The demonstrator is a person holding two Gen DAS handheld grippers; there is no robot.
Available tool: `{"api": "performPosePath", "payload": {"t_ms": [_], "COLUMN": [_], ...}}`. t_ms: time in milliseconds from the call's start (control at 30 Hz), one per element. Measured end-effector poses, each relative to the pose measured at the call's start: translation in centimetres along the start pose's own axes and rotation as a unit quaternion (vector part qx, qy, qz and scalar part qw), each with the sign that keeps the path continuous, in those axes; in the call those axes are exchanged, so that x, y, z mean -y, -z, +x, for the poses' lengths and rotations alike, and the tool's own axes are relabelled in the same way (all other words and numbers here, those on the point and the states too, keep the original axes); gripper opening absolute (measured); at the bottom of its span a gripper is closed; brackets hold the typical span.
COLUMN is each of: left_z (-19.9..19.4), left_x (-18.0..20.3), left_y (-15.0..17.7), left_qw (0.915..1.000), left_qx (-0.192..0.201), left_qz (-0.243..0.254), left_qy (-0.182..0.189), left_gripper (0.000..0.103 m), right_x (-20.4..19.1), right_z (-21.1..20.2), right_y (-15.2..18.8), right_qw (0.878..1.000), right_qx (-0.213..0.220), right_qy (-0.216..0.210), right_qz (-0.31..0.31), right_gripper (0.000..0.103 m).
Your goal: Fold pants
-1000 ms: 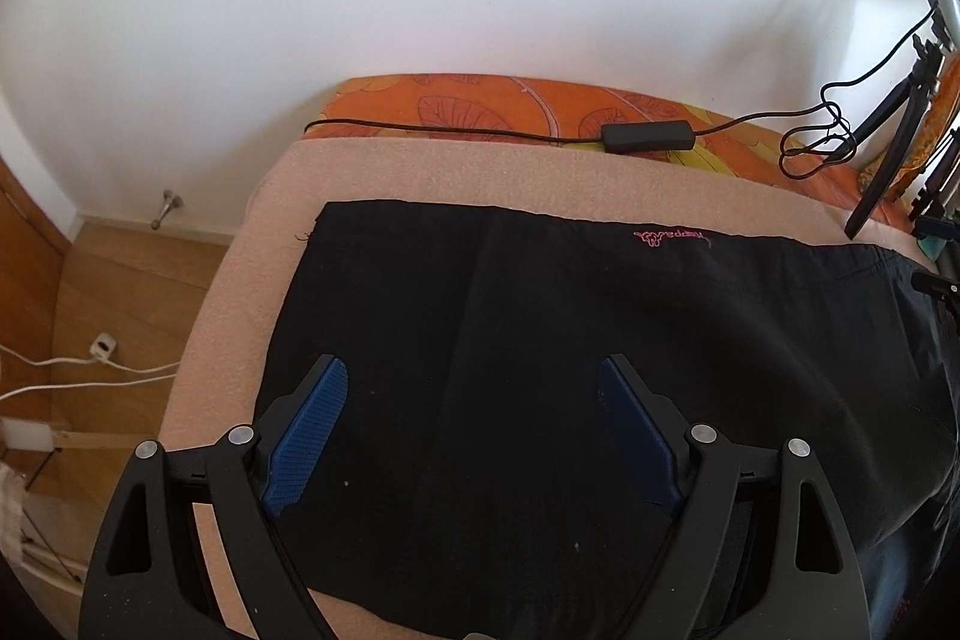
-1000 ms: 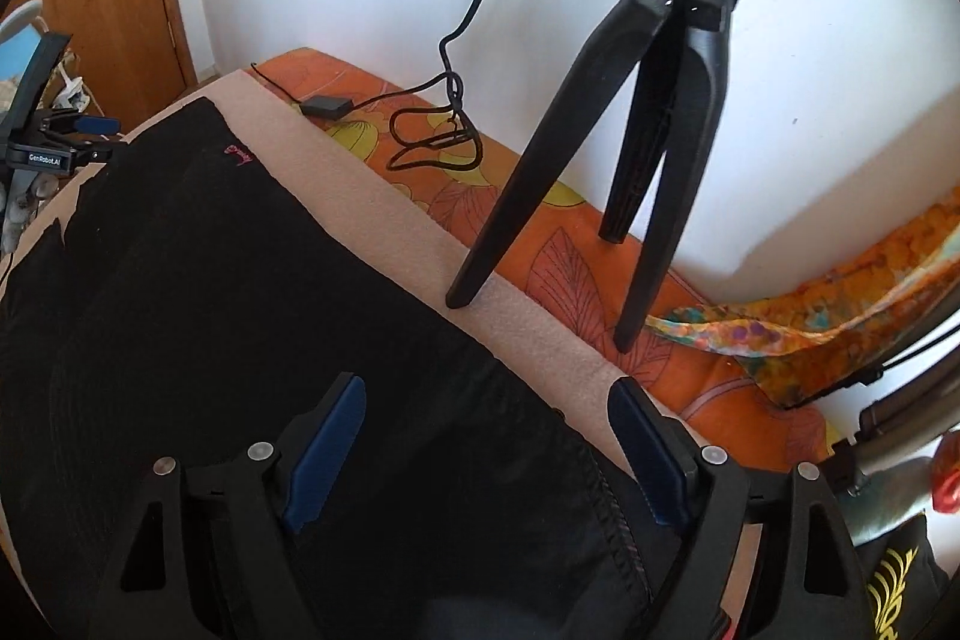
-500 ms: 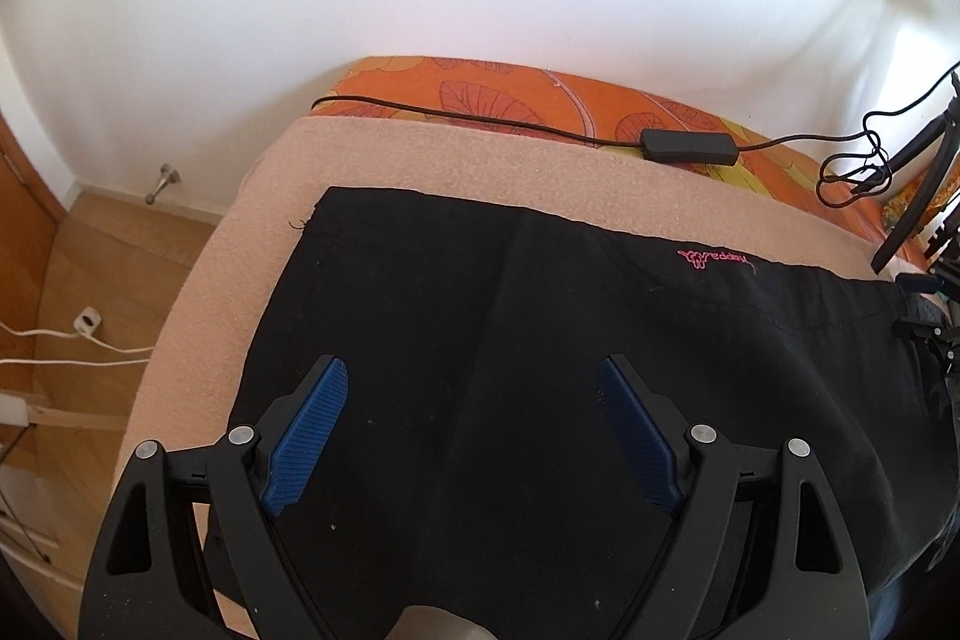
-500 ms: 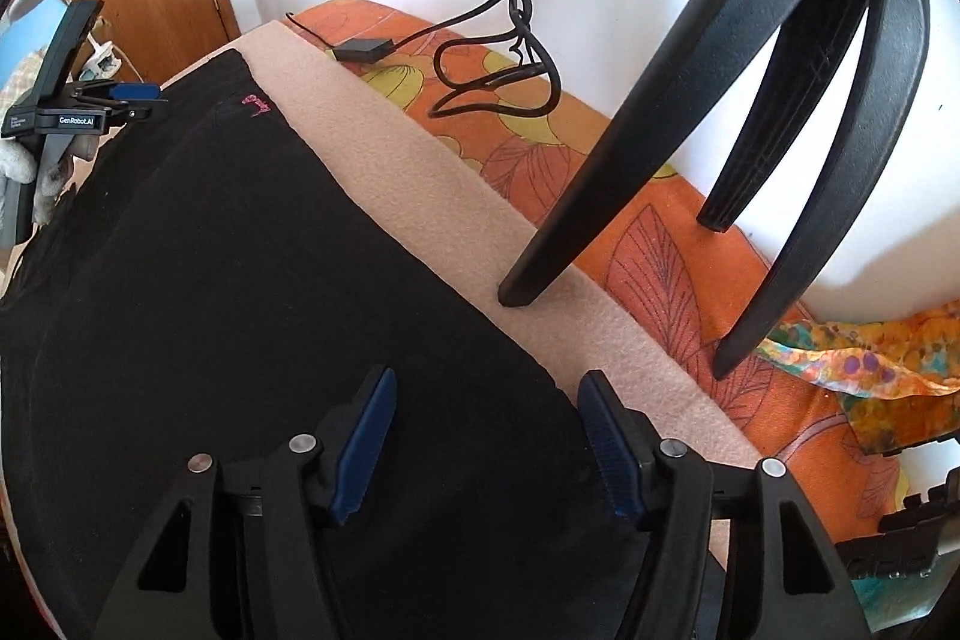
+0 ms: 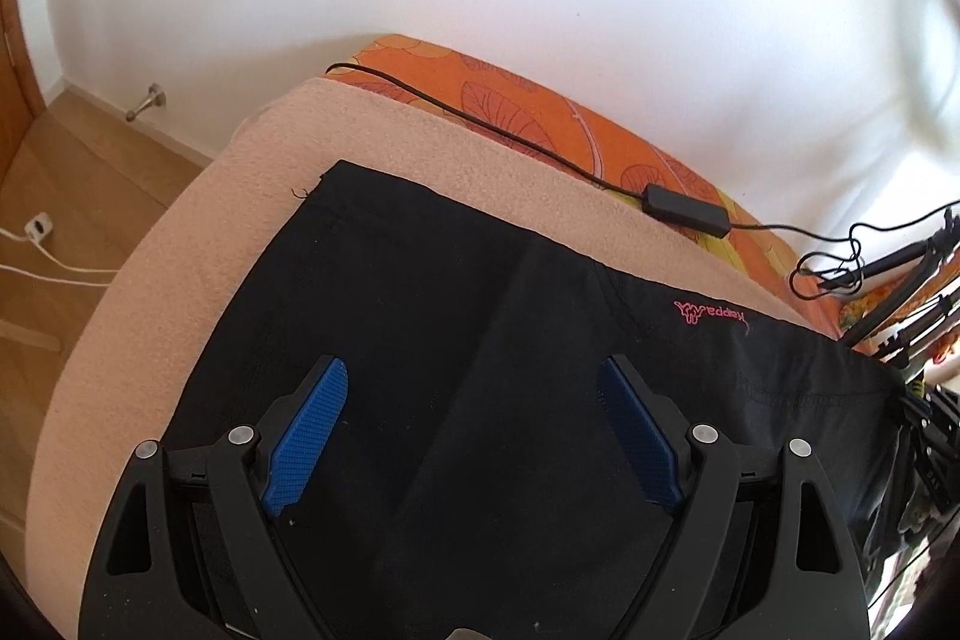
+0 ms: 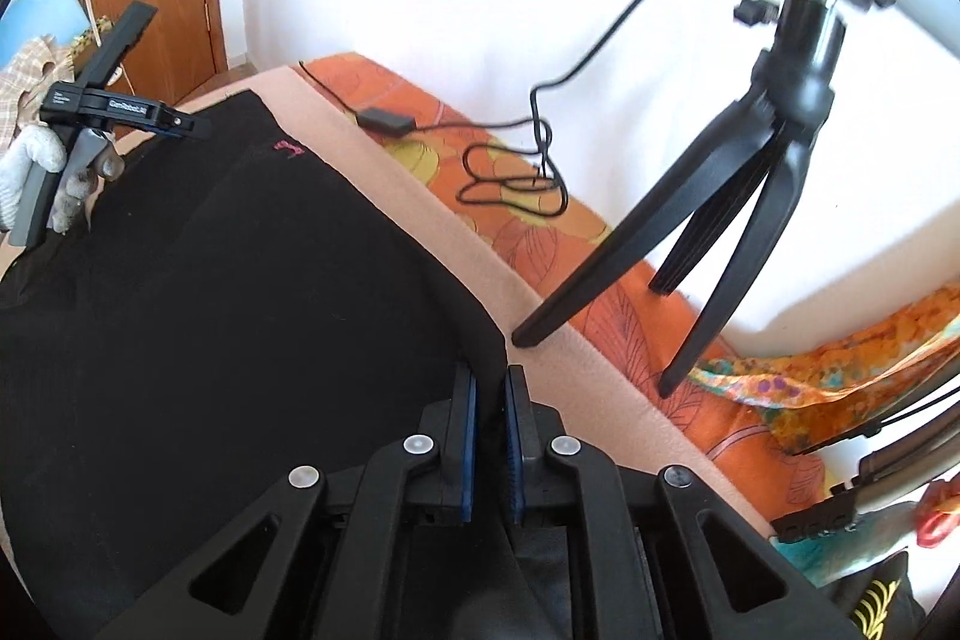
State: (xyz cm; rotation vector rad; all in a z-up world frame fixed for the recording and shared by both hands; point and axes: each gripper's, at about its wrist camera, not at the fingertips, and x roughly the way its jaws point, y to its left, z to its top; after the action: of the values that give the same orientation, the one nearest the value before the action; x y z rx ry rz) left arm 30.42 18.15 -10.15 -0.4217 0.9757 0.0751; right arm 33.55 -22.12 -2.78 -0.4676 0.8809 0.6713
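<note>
A peach blanket (image 5: 150,328) is covering the bed under a white wall. In the left wrist view, your left gripper (image 5: 474,436) is hovering spread wide, holding nothing, over the black pants (image 5: 456,316) filling the lower centre. In the right wrist view, your right gripper (image 6: 491,445) is pinching the pants' edge at lower centre, probably for folding it over; the flat, dark cloth is tenting there.

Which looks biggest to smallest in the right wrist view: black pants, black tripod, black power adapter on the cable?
1. Black pants, filling most of the lower left.
2. Black tripod; it stands near the camera, so it looks inflated.
3. Black power adapter, clearly smallest.
</note>
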Motion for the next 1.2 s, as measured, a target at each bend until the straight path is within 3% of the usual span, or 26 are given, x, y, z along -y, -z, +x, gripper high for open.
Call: {"api": "performPosePath", "payload": {"t_ms": [133, 400, 767, 1033, 1133, 1200], "left_z": [-1.3, -3.2, -4.9, -2.7, -2.6, -2.9], "left_x": [-0.7, -1.0, 0.9, 2.7, 1.9, 1.2], "left_y": [-1.0, -2.2, -2.3, -0.8, 0.2, 0.7], "left_qw": [0.9991, 0.9954, 0.9950, 0.9983, 0.9976, 0.9973], "left_qx": [0.012, 0.011, 0.007, -0.042, -0.039, -0.033], "left_qz": [-0.038, -0.082, -0.069, -0.037, -0.056, -0.064], "left_qy": [0.013, 0.048, 0.071, 0.019, 0.015, 0.013], "left_gripper": [0.086, 0.087, 0.087, 0.086, 0.071, 0.036], "right_x": [-3.4, -10.8, -19.0, -21.6, -21.4, -20.9], "right_z": [-4.4, -10.6, -10.4, -11.2, -11.7, -11.9], "right_y": [-0.4, 2.0, 6.6, 9.4, 9.8, 9.9], "right_qw": [0.997, 0.986, 0.972, 0.965, 0.966, 0.967], "right_qx": [0.046, 0.089, 0.061, 0.052, 0.053, 0.056], "right_qy": [0.036, 0.048, -0.004, -0.005, 0.004, 0.018], "right_qz": [-0.054, -0.129, -0.227, -0.256, -0.251, -0.247], "right_gripper": [0.006, 0.005, 0.005, 0.005, 0.005, 0.005]}}
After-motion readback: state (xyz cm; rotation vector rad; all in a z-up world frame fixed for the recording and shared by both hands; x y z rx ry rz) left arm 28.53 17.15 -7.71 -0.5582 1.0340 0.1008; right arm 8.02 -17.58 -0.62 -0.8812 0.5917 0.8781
